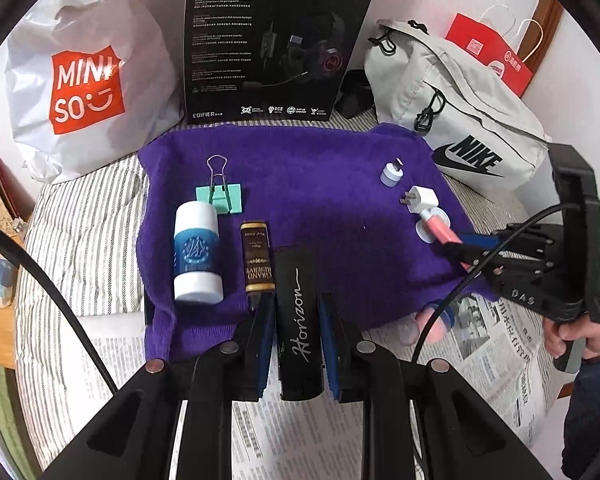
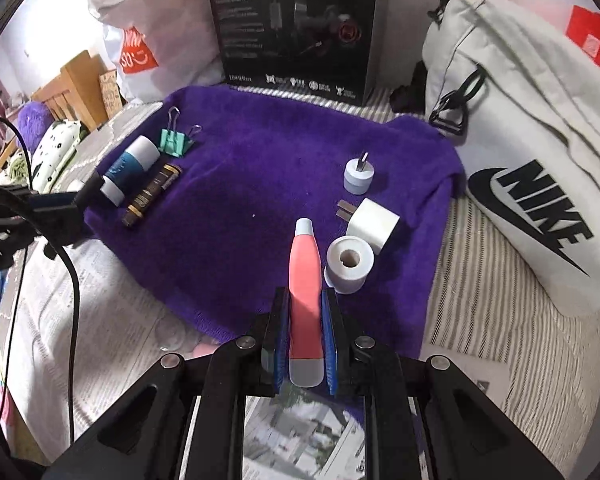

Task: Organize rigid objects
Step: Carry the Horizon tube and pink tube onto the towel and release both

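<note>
My left gripper (image 1: 296, 304) is shut on a black case marked "Horizon" (image 1: 298, 320), held over the near edge of the purple cloth (image 1: 320, 208). Beside it lie a brown tube (image 1: 256, 258), a white and blue bottle (image 1: 197, 254) and a green binder clip (image 1: 220, 196). My right gripper (image 2: 305, 300) is shut on a pink pen-shaped tool (image 2: 305, 280), above the cloth (image 2: 240, 200) near a white tape roll (image 2: 350, 264). A white charger cube (image 2: 372, 224) and a small round plug (image 2: 358, 176) lie behind the roll.
A black headset box (image 1: 276, 40) stands at the back, a white shopping bag (image 1: 84, 80) to its left, a grey sports bag (image 1: 452, 112) on the right. Newspaper (image 1: 300, 432) covers the striped bedding in front. A person's hand (image 1: 580, 336) holds the right gripper's handle.
</note>
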Tool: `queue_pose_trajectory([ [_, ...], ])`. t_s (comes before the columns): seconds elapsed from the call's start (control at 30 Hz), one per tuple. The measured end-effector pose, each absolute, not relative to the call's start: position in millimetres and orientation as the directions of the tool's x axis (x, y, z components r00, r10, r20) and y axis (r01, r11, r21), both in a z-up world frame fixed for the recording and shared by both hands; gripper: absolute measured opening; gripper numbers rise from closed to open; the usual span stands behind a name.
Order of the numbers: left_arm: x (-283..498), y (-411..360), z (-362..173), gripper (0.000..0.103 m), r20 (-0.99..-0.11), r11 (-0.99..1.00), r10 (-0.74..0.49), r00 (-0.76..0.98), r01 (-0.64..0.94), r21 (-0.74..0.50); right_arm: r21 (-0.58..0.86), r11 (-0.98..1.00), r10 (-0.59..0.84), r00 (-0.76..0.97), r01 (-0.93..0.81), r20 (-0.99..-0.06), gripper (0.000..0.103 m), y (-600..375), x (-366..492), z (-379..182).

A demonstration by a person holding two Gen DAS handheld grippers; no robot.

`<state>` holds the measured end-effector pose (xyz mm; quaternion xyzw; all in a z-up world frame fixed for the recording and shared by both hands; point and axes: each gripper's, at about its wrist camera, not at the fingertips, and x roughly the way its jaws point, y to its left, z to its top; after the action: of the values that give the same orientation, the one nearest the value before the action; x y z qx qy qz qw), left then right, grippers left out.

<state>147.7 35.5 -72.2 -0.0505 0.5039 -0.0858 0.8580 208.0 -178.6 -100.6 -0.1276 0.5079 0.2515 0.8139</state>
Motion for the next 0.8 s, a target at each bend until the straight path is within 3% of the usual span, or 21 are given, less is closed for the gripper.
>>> queue_pose_trajectory([
  [0.6, 184.3, 29.8, -96.8, 0.021, -0.873, 0.975, -0.222, 0.434, 0.109, -0.194, 0.012, 0.829, 0.241, 0.338, -0.559, -0.910, 0.016, -170.8, 222.1, -129.7],
  [0.8, 196.1, 29.9, -107.2, 0.021, -0.879, 0.973, -0.229, 0.419, 0.101, -0.206, 0.034, 0.836, 0.251, 0.326, -0.547, -0.911, 0.029, -175.8, 219.1, -127.2],
])
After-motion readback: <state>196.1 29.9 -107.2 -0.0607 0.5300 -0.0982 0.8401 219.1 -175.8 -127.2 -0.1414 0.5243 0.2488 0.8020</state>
